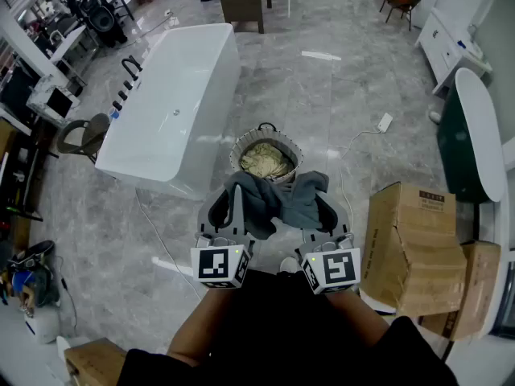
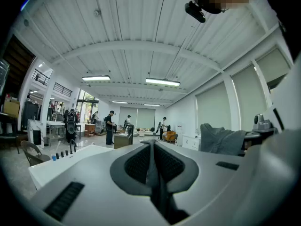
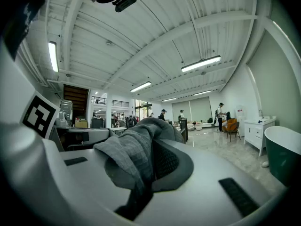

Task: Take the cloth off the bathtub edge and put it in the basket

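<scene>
A grey cloth (image 1: 273, 199) hangs stretched between my two grippers, just in front of the person's body and above the floor. My left gripper (image 1: 229, 199) is shut on its left edge, and a thin strip of cloth (image 2: 151, 171) shows between the pads. On the right end, my right gripper (image 1: 319, 205) is shut too, with the cloth (image 3: 134, 159) bunched over its left jaw. The round basket (image 1: 241, 145) stands on the floor just beyond the cloth and holds a beige fabric (image 1: 267, 160). The white bathtub (image 1: 173, 103) lies to the far left.
Cardboard boxes (image 1: 410, 240) stand close on the right. A dark green tub (image 1: 471, 135) is further right. A white cable and power strip (image 1: 385, 122) lie on the grey tile floor. A chair (image 1: 84, 135) stands left of the bathtub.
</scene>
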A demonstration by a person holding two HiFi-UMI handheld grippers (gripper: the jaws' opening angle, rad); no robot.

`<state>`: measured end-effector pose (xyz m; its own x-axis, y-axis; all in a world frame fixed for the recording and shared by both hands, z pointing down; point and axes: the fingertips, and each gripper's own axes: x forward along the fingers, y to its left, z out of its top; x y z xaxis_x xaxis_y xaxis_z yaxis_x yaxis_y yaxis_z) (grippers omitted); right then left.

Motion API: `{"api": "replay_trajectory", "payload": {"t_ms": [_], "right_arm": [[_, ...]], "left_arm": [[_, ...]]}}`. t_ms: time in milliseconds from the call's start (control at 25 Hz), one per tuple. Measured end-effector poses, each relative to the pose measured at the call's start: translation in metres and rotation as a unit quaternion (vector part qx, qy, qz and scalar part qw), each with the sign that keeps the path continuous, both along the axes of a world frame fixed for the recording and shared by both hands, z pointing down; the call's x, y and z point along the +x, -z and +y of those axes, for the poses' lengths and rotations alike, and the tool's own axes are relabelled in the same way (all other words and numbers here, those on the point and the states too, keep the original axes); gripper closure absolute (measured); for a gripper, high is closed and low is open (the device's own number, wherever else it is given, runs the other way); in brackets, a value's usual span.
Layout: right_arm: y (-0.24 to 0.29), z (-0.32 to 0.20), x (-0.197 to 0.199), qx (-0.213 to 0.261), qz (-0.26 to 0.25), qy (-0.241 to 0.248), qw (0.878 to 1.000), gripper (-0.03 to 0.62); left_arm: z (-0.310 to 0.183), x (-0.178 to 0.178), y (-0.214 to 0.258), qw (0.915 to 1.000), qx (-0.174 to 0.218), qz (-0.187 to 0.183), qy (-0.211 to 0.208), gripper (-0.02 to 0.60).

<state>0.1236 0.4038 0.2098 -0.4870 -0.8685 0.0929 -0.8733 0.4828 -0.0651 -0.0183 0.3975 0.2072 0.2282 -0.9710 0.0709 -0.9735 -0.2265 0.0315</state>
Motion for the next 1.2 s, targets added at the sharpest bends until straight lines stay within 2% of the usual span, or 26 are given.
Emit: {"api": "replay_trajectory", "payload": {"t_ms": [120, 280, 520, 760, 960, 1200], "right_arm": [[-0.004, 0.003, 0.006, 0.005, -0.002, 0.015, 1.000, 0.556], [-0.008, 0.004, 0.023, -0.001, -0.043, 0.002, 0.999, 0.556], [-0.020, 0.006, 0.036, -0.010, -0.038, 0.018, 0.999, 0.556], [-0.014, 0.008, 0.049, 0.005, -0.026, -0.006, 1.000, 0.556], [-0.023, 0.001, 0.062, -0.005, -0.019, -0.023, 1.000, 0.556], [-0.026, -0.012, 0.054, -0.008, -0.011, -0.027, 1.000, 0.556]], "left_arm": [[0.004, 0.008, 0.001, 1.0000, 0.004, 0.005, -0.001, 0.554], [0.014, 0.011, 0.007, 0.9995, 0.027, 0.015, 0.008, 0.554], [0.027, 0.020, 0.008, 0.9988, 0.042, 0.016, 0.020, 0.554], [0.021, 0.017, 0.002, 0.9993, 0.030, 0.012, 0.017, 0.554], [0.013, 0.020, -0.009, 0.9997, 0.020, 0.012, 0.007, 0.554], [-0.008, 0.016, -0.023, 0.9998, 0.008, 0.017, -0.004, 0.554]]}}
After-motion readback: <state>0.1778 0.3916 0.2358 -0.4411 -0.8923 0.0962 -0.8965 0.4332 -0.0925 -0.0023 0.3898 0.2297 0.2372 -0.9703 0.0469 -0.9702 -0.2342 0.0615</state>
